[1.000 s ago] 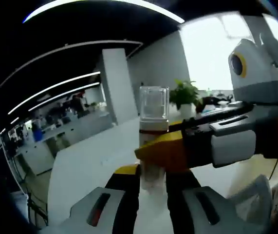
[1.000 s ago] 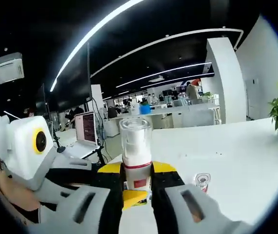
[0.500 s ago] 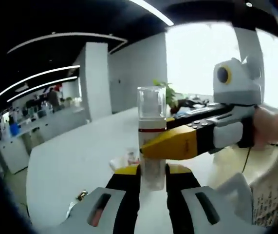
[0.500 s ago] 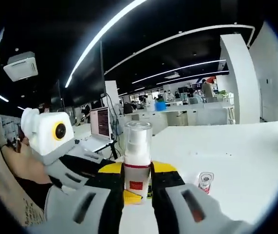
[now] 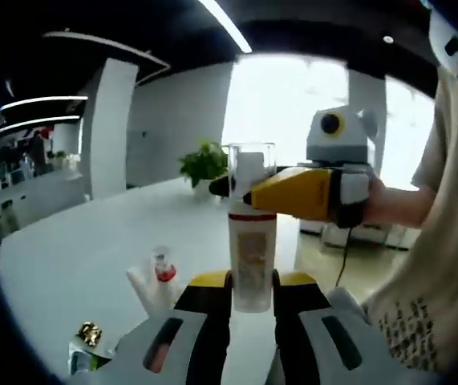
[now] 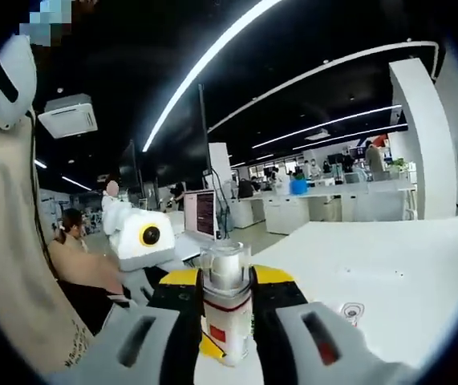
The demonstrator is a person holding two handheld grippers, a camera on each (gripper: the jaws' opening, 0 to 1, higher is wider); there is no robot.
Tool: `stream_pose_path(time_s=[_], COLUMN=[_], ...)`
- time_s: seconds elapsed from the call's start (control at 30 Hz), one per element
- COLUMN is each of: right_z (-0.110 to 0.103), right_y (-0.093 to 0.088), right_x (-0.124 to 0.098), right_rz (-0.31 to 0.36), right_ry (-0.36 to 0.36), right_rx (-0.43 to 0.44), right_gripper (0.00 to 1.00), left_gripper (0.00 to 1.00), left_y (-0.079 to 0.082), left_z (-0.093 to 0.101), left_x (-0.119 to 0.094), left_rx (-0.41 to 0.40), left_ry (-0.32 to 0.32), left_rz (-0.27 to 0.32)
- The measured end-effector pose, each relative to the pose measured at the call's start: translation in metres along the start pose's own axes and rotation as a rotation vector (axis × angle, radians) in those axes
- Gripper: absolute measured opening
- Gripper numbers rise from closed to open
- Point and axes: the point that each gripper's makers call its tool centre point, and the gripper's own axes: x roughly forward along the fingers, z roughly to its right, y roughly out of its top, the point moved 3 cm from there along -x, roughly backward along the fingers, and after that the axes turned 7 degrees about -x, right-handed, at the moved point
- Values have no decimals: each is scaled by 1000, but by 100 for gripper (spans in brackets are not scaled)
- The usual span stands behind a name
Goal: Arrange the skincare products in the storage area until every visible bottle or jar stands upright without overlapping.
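both claws are clamped on the same pump bottle (image 5: 253, 257): left gripper (image 5: 253, 293) low on its body, right gripper (image 6: 227, 309) near the cap. left gripper view has a small red-capped bottle (image 5: 161, 269) on the white table (image 5: 68, 249) beside it, with a potted plant (image 5: 202, 167) behind. right gripper view has a laptop (image 6: 200, 215) behind it.

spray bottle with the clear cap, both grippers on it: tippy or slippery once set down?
Likely tippy: the spray bottle is tall and narrow, standing well above the left gripper. Probably slick: its body looks smooth and glossy. The clear cap may pop loose, since the right gripper clamps just below it.
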Motion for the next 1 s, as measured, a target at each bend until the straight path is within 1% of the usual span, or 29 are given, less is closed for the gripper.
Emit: stream_pose_path(time_s=[0.03, 0.13, 0.17, 0.2, 0.27, 0.37, 0.43, 0.5, 0.6, 0.73, 0.83, 0.93, 1.0], right_z=[-3, -5, -8, -8, -7, -5, -3, -1, 0, -1, 0, 0, 0], right_y=[1, 2, 3, 3, 2, -1, -1, -1, -1, -6, -9, -11, -15], right_x=[-1, -3, -3, -3, 0, 4, 5, 5, 3, 2, 1, 1, 0], right_rz=[-6, -16, -19, -19, -20, -29, -26, -26, -23, -42, -46, -49, -60], right_ry=[27, 48, 68, 63, 43, 6, -15, -27, -32, -31, -36, -40, -43], right_rx=[-22, -32, -44, -47, -55, -79, -74, -73, -76, -92, -78, -71, -73], right_gripper=[23, 23, 22, 22, 22, 21, 21, 21, 21, 21, 21, 21, 21], left_gripper=[16, 16, 16, 17, 17, 17, 18, 18, 18, 18, 18, 18, 18], left_y=[-1, -1, -1, -1, 1, 2, 3, 4, 7, 10, 9, 8, 4], left_z=[4, 8, 10, 10, 4, 1, 1, 0, 0, 3, 3, 2, 1], left_x=[0, -1, -2, -2, -1, 2, 4, 4, 3, 3, 4, 5, 6], left_rx=[11, 12, 13, 15, 61, 102, 128, 140, 132, 143, 164, 164, 180], left_ry=[-21, -50, -69, -74, -42, -8, 12, 29, 38, 38, 40, 39, 40], left_rz=[-15, -26, -33, -35, -55, -96, -109, -108, -98, -94, -111, -121, -136])
